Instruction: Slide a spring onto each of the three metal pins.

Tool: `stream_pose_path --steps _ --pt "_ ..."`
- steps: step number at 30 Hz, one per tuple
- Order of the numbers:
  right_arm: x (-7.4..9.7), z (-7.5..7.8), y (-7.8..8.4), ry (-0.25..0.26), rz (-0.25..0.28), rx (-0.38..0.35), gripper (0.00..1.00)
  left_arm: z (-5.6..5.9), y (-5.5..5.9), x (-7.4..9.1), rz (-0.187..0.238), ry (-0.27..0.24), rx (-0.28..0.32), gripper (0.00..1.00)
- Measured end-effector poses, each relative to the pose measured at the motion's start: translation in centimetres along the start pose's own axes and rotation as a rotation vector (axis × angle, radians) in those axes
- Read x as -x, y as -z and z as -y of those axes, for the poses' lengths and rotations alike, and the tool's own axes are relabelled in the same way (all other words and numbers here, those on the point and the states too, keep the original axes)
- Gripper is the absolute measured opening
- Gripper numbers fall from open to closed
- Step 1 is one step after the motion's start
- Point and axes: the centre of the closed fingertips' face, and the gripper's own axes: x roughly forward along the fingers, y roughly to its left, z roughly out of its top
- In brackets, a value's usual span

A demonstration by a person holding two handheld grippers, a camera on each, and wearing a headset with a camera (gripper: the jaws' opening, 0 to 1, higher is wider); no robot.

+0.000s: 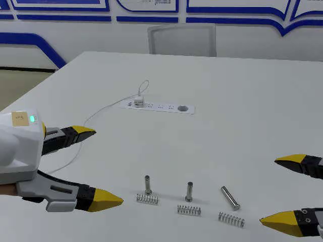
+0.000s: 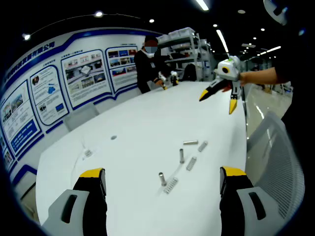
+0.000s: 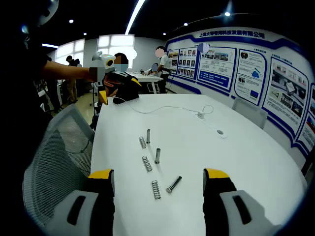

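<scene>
While L gripper [image 1: 108, 166] & R gripper [image 1: 267, 190] gape, springs [image 1: 189, 210] beside pins [image 1: 189, 191]

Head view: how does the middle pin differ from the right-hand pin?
The middle pin stands upright; the right-hand pin lies flat, slanted. The middle pin sits mid-row; the right-hand pin ends the row. Both are bare metal with nothing slid on.

Exhibition office, wall info boards [image 3: 250, 73], meeting table [image 1: 247, 131]

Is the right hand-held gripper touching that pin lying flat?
Apart. The head view shows bare table between the right hand-held gripper and the lying pin.
</scene>
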Motion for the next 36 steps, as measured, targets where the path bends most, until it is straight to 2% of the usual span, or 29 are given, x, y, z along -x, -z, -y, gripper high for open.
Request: stream_pose_path --steps 6,11,25,29,36 --pt "-0.03 -0.01 -0.24 -0.001 0.005 -0.002 0.74 0.02 -0.36 0.05 0.015 -0.009 0.005 0.98" --pt "-0.09 -0.10 -0.59 -0.005 0.018 -0.010 0.74 0.16 -0.15 0.28 0.008 -0.010 0.001 0.98" --pt "-0.12 -0.14 -0.44 -0.005 0.008 -0.018 0.75 -0.41 -0.66 0.46 0.019 -0.021 0.000 0.98" --pt "-0.05 0.09 -0.38 0.006 0.007 -0.021 0.75 -0.60 -0.97 0.43 0.034 -0.027 0.008 0.97" --pt "-0.02 0.65 -0.63 0.012 -0.002 -0.008 0.75 -0.68 -1.04 0.57 0.027 -0.040 0.005 0.97"
